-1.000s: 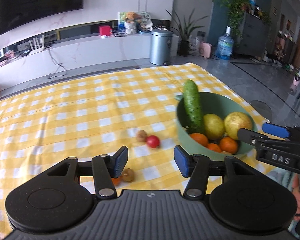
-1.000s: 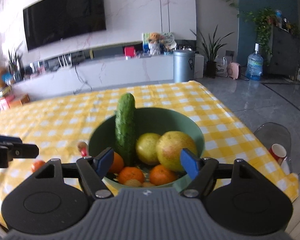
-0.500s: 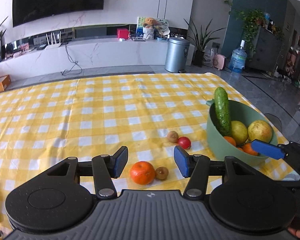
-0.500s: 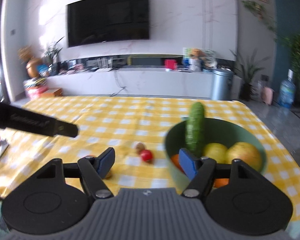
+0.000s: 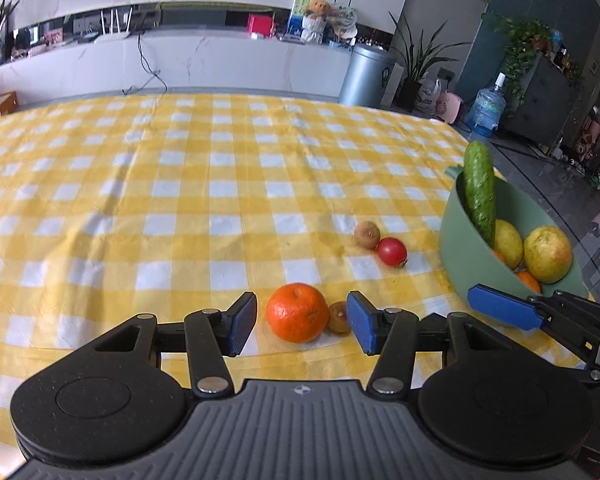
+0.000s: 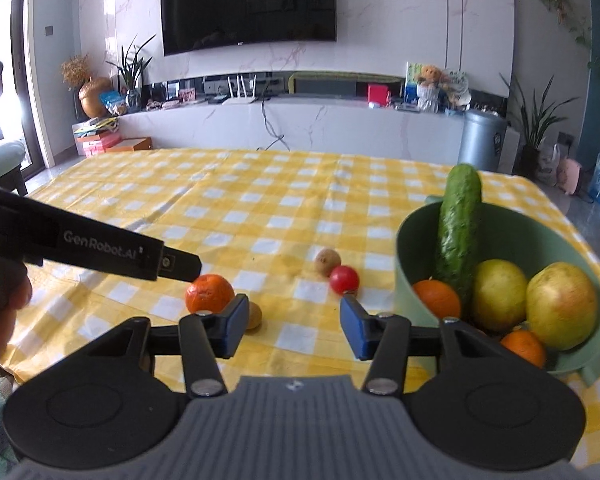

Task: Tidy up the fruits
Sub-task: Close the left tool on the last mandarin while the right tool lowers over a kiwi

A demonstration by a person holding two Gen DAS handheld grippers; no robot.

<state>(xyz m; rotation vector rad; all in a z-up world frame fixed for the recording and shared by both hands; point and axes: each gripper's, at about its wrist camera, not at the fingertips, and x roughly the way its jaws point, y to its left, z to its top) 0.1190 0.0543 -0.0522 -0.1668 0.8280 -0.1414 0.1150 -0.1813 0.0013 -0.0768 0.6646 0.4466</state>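
Note:
A green bowl (image 5: 460,236) at the right of the table holds a cucumber (image 5: 479,196), a lemon (image 5: 507,243), a pear (image 5: 549,254) and small oranges. On the cloth lie a loose orange (image 5: 297,312), a kiwi (image 5: 339,317) touching it, another kiwi (image 5: 367,234) and a red tomato (image 5: 391,252). My left gripper (image 5: 302,329) is open and the orange and near kiwi sit between its fingers. My right gripper (image 6: 293,325) is open and empty, near the table's front, left of the bowl (image 6: 508,224). The orange (image 6: 209,293) shows in the right wrist view too.
The table wears a yellow and white checked cloth (image 5: 180,200). The right gripper's blue finger (image 5: 504,307) shows in front of the bowl. Beyond the table stand a white TV counter (image 6: 300,128), a grey bin (image 5: 370,76) and plants.
Both grippers have swung left, away from the bowl. The left gripper has come down around the loose orange and kiwi. Both stay open.

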